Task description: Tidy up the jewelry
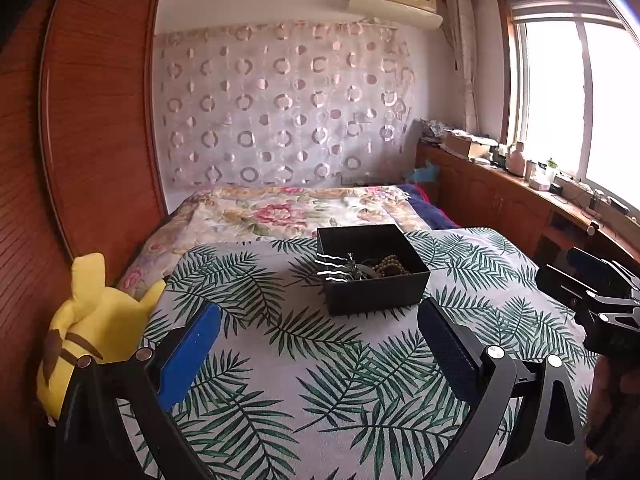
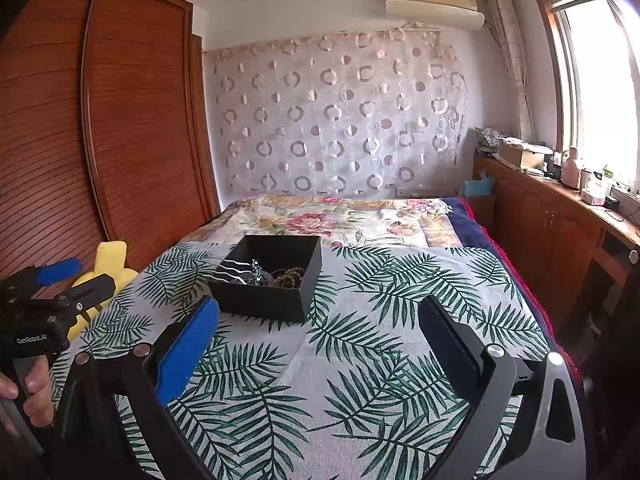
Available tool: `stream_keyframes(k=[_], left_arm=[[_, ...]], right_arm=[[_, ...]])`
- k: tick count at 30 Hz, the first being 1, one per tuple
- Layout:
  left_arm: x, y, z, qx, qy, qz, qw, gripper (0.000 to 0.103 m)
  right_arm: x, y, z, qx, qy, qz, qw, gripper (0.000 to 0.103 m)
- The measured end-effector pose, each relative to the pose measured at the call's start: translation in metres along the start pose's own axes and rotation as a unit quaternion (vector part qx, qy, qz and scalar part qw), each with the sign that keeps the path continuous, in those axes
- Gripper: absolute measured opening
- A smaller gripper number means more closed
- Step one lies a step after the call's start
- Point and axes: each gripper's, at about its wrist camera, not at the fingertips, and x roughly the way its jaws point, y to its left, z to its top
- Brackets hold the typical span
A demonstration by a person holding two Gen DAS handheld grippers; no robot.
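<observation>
Grippers both stand with fingers spread wide and nothing between them: the left gripper [image 1: 320, 344] hangs above the leaf-print cloth [image 1: 320, 392] short of the box, and the right gripper [image 2: 318, 342] does likewise, a little to the box's right. Each is seen from the other's camera at the frame edge, a hand [image 2: 24, 392] wrapped on the left one's handle. Black box [image 1: 372, 268] sits open-topped on the cloth, ahead of both grippers and apart from them. Inside it lie a coil of brown beads [image 1: 392, 266] toward the right wall, several wavy white hairpins [image 1: 332, 268] along the left wall, and a small silvery piece [image 1: 354, 270] between them; whether these touch or tangle cannot be told. Judgement: the sorting has not begun, or the pieces are already gathered; no jewelry shows on the cloth outside the box. For a clean pick, one gripper should steady the box wall while the other descends from above, narrowing before entry, and takes the beads at a single loop so the strand does not drag the pins. The box walls are upright and leave little room inside, so a steep approach is advised. Clear cloth surrounds the box on all sides for laying pieces out. Limits: the yellow plush toy [image 1: 92, 320] at the left edge of the bed, the wooden wardrobe [image 1: 92, 120] beyond it, and the cloth's right edge, past which the cabinets [image 2: 552, 232] run under the window.
</observation>
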Motion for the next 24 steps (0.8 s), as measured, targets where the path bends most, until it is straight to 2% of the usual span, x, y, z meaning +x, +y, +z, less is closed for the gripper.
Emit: stream_keyframes(k=[24], left_arm=[[-0.0007,0.0002,-0.0012,0.001,-0.001,0.0,1.0,0.095]], right_arm=[[-0.0004,-0.0007,0.0009,0.001,0.0,0.0,1.0,0.101]])
